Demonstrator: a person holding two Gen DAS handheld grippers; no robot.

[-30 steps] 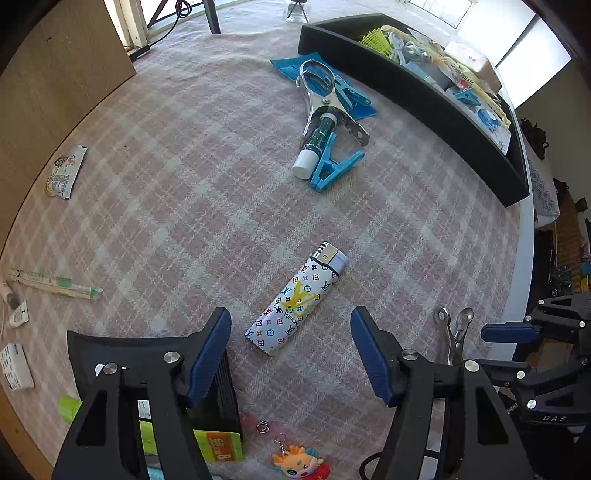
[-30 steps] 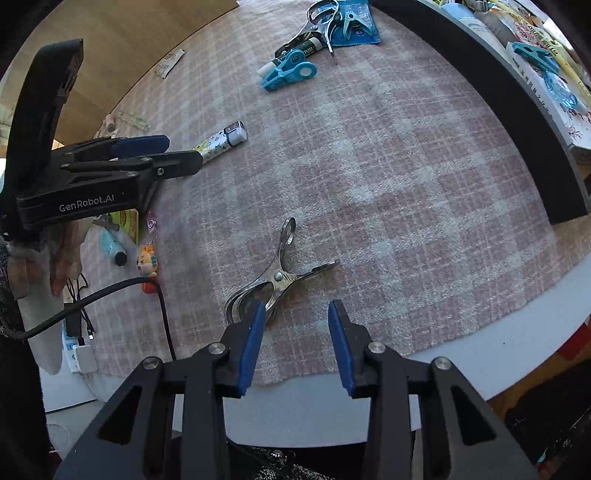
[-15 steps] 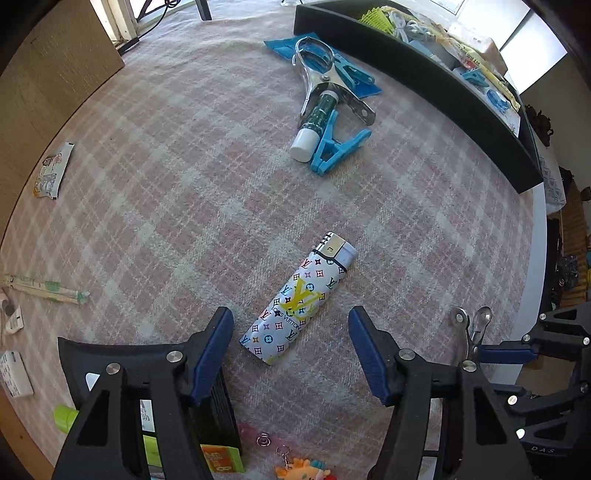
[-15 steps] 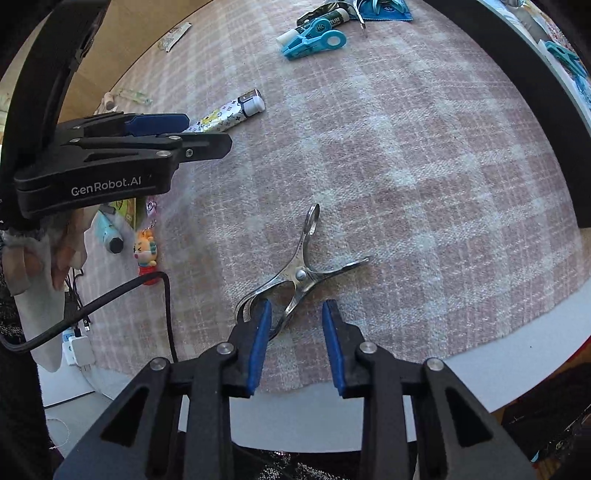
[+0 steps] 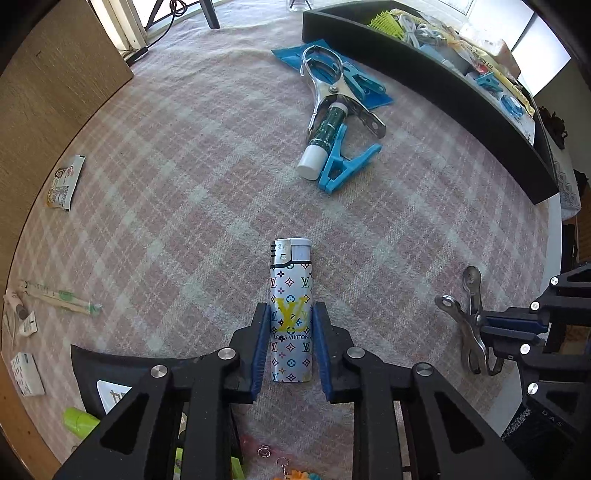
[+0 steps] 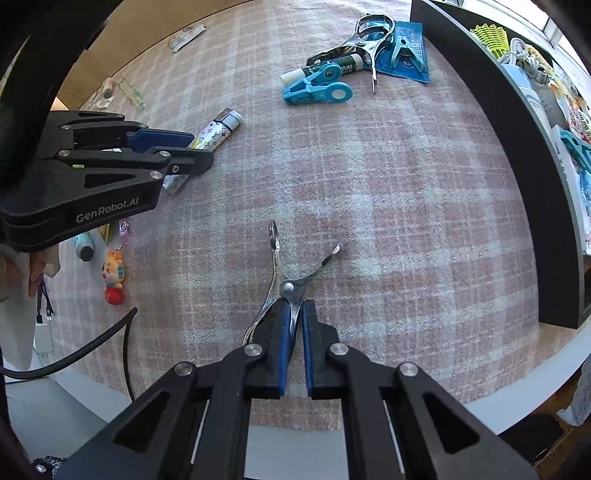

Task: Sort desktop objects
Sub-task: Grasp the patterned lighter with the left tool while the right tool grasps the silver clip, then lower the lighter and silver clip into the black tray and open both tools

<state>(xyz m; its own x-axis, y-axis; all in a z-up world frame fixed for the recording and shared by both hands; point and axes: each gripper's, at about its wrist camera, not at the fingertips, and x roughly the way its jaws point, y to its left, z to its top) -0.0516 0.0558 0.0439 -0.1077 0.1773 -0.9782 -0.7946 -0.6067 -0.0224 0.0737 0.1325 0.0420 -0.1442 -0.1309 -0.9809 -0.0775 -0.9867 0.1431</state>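
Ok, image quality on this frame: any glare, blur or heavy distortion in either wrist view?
Left wrist view: sharp, strong fisheye bending the black tray rim; blown-out window at top right; sheen on the lighter. Right wrist view: also sharp, dark vignette corners, sunlight glinting off the metal clip and the far metal clamp.

two metal spring clamps [image 5: 334,86] [image 5: 471,317]; one blue plastic clip [image 5: 345,164] on the cloth; one patterned lighter [image 5: 291,310]; one lip balm tube [image 5: 323,142]; one blue packet [image 6: 408,51]; one cartoon keychain [image 6: 113,275]; one black tray [image 5: 436,92]; two grippers [image 5: 290,345] [image 6: 294,350]
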